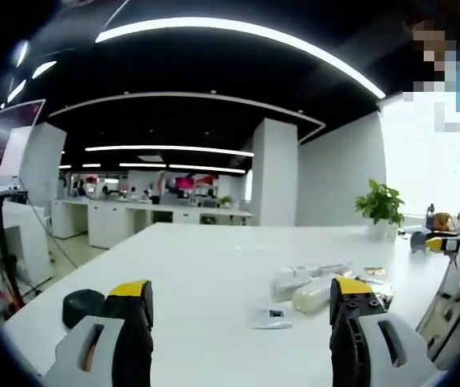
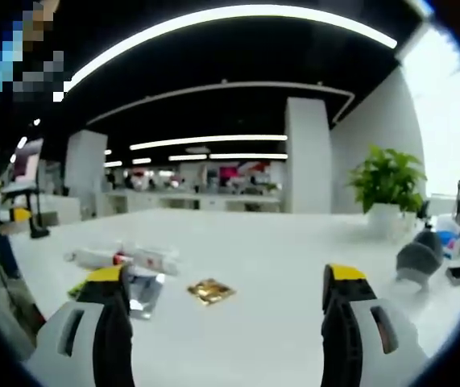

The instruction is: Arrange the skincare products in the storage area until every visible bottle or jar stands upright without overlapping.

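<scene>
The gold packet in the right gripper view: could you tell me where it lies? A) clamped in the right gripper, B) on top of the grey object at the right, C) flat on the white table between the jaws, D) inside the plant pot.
C: the gold packet lies flat on the table, ahead of the open right gripper, touching neither jaw.

white table (image 1: 213,258) bears tubes (image 1: 306,282), sachets (image 2: 210,291).

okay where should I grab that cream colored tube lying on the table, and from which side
Grip the cream tube across its middle, coming down from above with the left tongs, which are open. It lies flat on the white table, so its long sides are the faces to pinch; the neighbouring white tubes crowd its far side, so stay centred.
</scene>
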The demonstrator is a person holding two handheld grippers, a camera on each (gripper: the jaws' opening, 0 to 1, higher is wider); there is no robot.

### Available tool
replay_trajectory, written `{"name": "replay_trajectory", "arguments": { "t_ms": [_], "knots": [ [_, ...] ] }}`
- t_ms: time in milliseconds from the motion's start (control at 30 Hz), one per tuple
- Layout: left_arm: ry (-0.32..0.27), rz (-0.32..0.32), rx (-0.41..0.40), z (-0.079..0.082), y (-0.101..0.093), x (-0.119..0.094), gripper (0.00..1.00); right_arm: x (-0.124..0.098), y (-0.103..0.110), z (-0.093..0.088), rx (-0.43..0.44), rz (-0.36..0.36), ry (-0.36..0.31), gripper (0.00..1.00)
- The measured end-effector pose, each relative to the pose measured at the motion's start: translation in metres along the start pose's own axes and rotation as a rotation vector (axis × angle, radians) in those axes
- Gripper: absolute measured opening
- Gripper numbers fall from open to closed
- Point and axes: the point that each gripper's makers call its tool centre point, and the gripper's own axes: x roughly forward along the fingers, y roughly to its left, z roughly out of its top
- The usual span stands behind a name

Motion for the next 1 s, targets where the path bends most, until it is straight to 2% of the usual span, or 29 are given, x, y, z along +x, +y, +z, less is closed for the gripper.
{"name": "replay_trajectory", "arguments": {
  "t_ms": [333, 700, 1000],
  "knots": [
    [0.021, -0.031, 0.014, -0.004, -0.008, 0.002, 0.92, 0.001, 0.001, -0.001, 0.002, 0.009, 0.000, 0.97],
    [0.008, -0.052, 0.005, -0.002, -0.013, 0.004, 0.92, 0.000, 0.001, 0.001, 0.004, 0.016, -0.014, 0.97],
    [0.014, -0.061, -0.005, -0.006, -0.016, 0.007, 0.91, 0.007, 0.010, 0.011, 0.025, 0.063, -0.061, 0.95]
  ]
}}
